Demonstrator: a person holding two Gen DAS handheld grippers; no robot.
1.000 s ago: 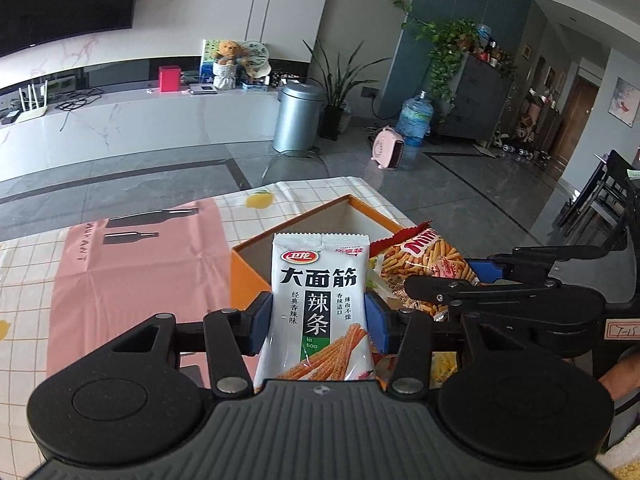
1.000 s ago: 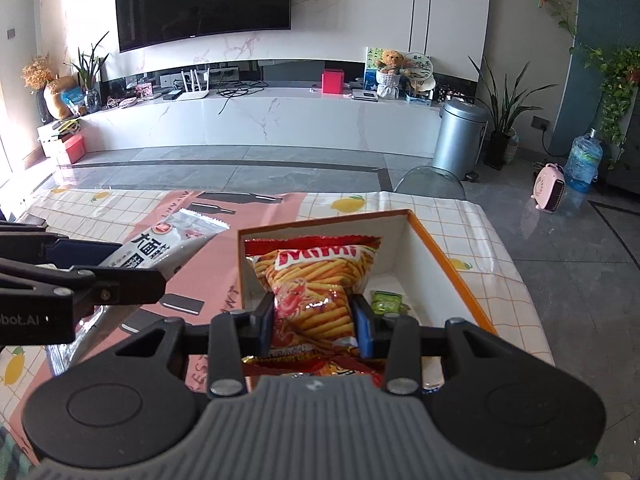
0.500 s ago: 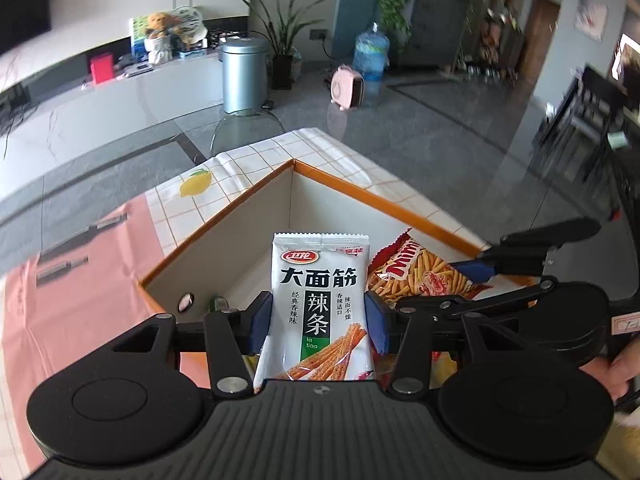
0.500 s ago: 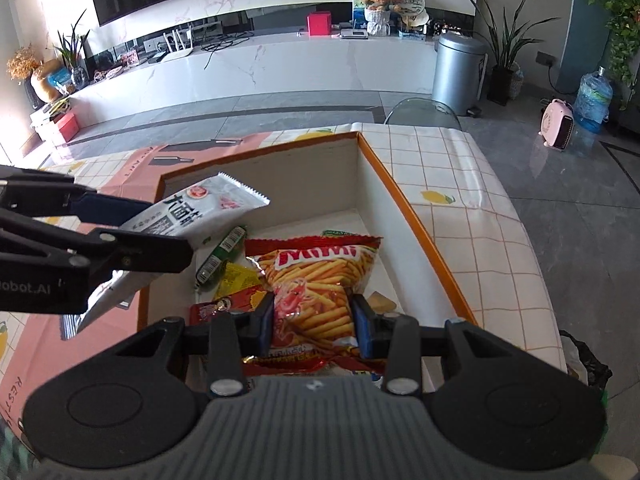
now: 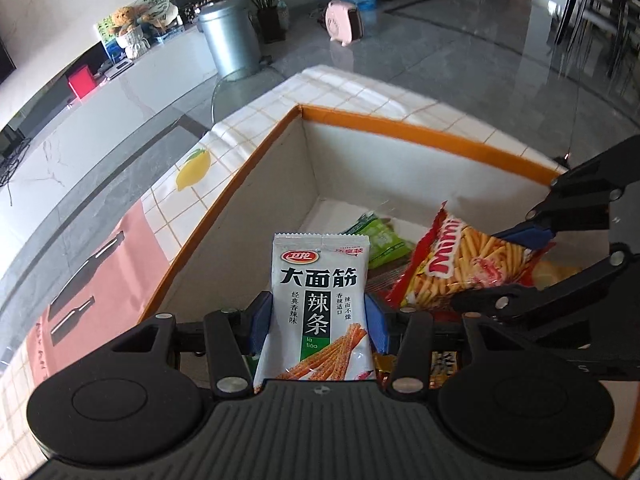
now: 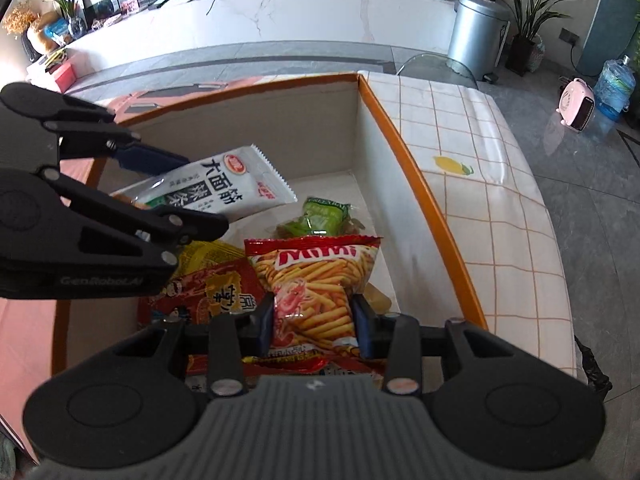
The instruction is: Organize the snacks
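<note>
I had both packets over the open orange-rimmed box [image 6: 424, 184], so the step in hand was the drop. My left gripper [image 5: 319, 322] was clamped on the white latiao packet [image 5: 320, 304], its blue pads pressing the packet's two side edges. My right gripper [image 6: 313, 322] was squeezed tight on the red Mimi shrimp-stick bag [image 6: 316, 280] the same way.

To do it well, I judged each packet should go low over a bare patch of the white floor of the box and be freed one at a time, since the two grippers hung close together and the bags could tangle. The far corner by the green packet [image 6: 320, 216] looked the freest spot.

Both held packets were thin crinkly film, pillow-shaped with serrated end seals, and slippery, so they would slide where they landed. The box had stiff, flat walls with a smooth pale lining. Beneath lay a red pouch with yellow print [image 6: 216, 292] and what seemed a yellow wrapper, half hidden by my left gripper. The checked tablecloth [image 6: 500, 208] looked glossy.
</note>
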